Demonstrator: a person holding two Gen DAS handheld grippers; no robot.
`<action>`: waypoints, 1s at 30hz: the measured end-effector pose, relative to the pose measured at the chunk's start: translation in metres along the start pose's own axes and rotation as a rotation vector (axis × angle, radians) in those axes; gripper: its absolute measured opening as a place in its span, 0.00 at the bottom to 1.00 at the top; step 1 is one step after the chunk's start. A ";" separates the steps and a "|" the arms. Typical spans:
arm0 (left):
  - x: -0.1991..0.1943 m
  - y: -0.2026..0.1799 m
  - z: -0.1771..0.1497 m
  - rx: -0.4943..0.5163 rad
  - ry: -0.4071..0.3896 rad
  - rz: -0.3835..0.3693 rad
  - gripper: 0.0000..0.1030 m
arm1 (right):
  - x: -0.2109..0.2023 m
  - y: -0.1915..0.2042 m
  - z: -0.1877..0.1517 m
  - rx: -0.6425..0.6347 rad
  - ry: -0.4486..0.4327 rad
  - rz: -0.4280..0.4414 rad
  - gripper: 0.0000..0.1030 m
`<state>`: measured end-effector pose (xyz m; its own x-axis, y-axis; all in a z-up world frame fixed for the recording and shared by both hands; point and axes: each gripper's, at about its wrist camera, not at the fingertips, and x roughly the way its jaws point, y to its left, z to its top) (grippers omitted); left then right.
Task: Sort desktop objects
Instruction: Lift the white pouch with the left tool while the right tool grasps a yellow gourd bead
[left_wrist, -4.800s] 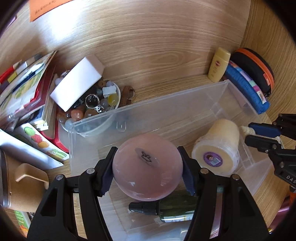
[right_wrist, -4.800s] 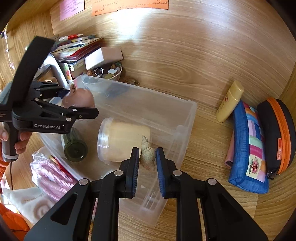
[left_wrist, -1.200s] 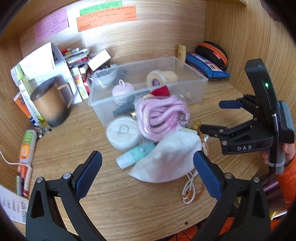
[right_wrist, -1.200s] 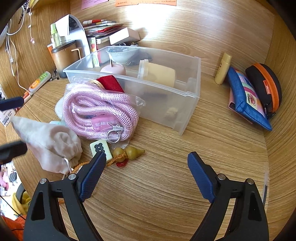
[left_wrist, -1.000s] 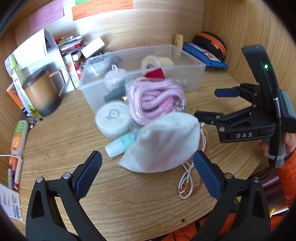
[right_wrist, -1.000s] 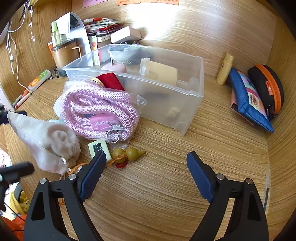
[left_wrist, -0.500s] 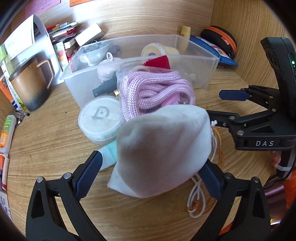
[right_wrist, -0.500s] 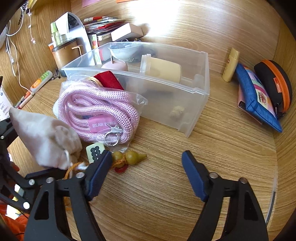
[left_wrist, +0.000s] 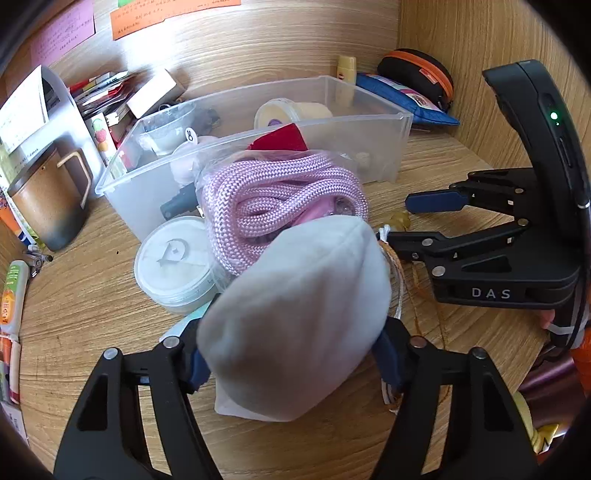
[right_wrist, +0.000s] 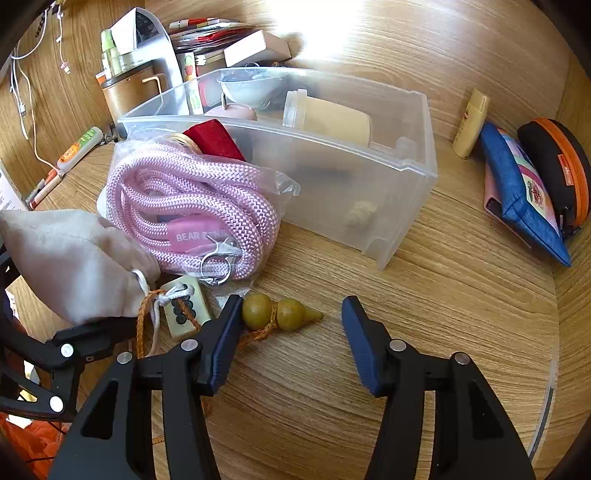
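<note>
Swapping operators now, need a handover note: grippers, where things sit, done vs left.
Left gripper: shut on the white drawstring pouch, still on the desk.
Right gripper: open, empty, beside the yellow gourd charm.
Done: pink round jar, cream container and a small shell are in the clear plastic bin.
Left on the desk: bagged pink rope, mahjong-tile charm, white round tin.

Black hand-held gripper (right_wrist: 286, 347) frame, blue finger pads (right_wrist: 360, 345), silver screws, white "DAS" lettering (green indicator lit)
</note>
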<state>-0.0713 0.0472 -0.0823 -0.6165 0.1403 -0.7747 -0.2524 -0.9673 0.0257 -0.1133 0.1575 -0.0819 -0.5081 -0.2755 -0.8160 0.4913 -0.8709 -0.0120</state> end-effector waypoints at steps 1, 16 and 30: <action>0.000 0.000 0.000 0.001 -0.001 -0.006 0.63 | 0.000 0.000 0.000 0.002 0.000 -0.001 0.46; -0.013 -0.004 -0.004 -0.003 -0.029 -0.018 0.39 | -0.010 0.007 -0.001 -0.002 -0.012 0.020 0.38; -0.038 0.004 -0.006 -0.041 -0.070 -0.018 0.34 | -0.048 0.001 0.000 0.012 -0.090 0.006 0.38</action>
<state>-0.0446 0.0367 -0.0562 -0.6634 0.1711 -0.7284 -0.2343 -0.9721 -0.0150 -0.0888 0.1695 -0.0427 -0.5666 -0.3160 -0.7610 0.4865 -0.8737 0.0005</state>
